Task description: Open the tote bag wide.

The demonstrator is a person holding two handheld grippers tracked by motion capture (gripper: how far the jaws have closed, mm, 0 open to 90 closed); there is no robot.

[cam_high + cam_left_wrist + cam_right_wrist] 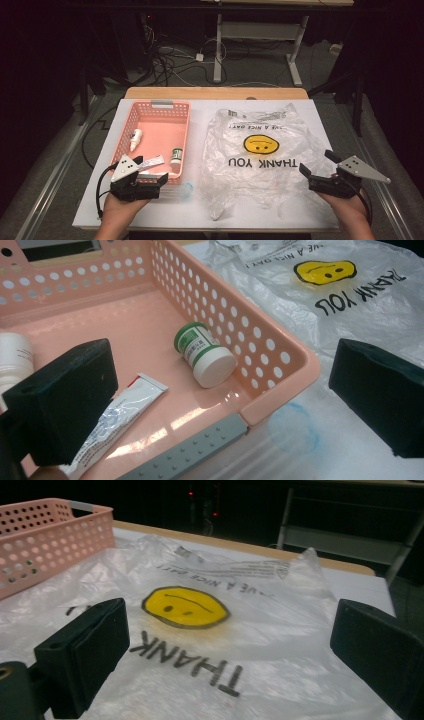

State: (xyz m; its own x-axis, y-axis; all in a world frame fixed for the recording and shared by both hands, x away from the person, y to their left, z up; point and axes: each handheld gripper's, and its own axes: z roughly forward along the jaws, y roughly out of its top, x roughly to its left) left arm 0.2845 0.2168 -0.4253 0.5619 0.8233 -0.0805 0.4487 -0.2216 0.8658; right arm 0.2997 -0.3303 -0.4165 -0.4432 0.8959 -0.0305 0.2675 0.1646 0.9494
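White tabletop (pixel 300 220), dark room beyond with cables on the floor. Left gripper (pixel 220 405): jaws spread wide, nothing held, straddling the near right corner of the pink basket (pixel 280 385); one jaw hangs inside the basket, the other outside over the table. Between my left jaws, just ahead: green-labelled jar (pixel 205 354), lying on its side, white cap toward me, close to the basket's perforated wall. Touching or just under my inside jaw: flattened tube (pixel 117 420). Beyond that jaw, at the edge of the left gripper view: white bottle (pixel 14 357). Right gripper (pixel 225 650): jaws wide apart, empty, hovering low over the near edge of the clear plastic bag (pixel 280 645), its yellow smiley and "THANK YOU" print straight ahead between the jaws. Bag lies flat and crumpled beside the basket; whether its mouth is open, I cannot tell. Progress, as I judge it: nothing bagged; all three items remain in the basket, so the packing is all still to do.
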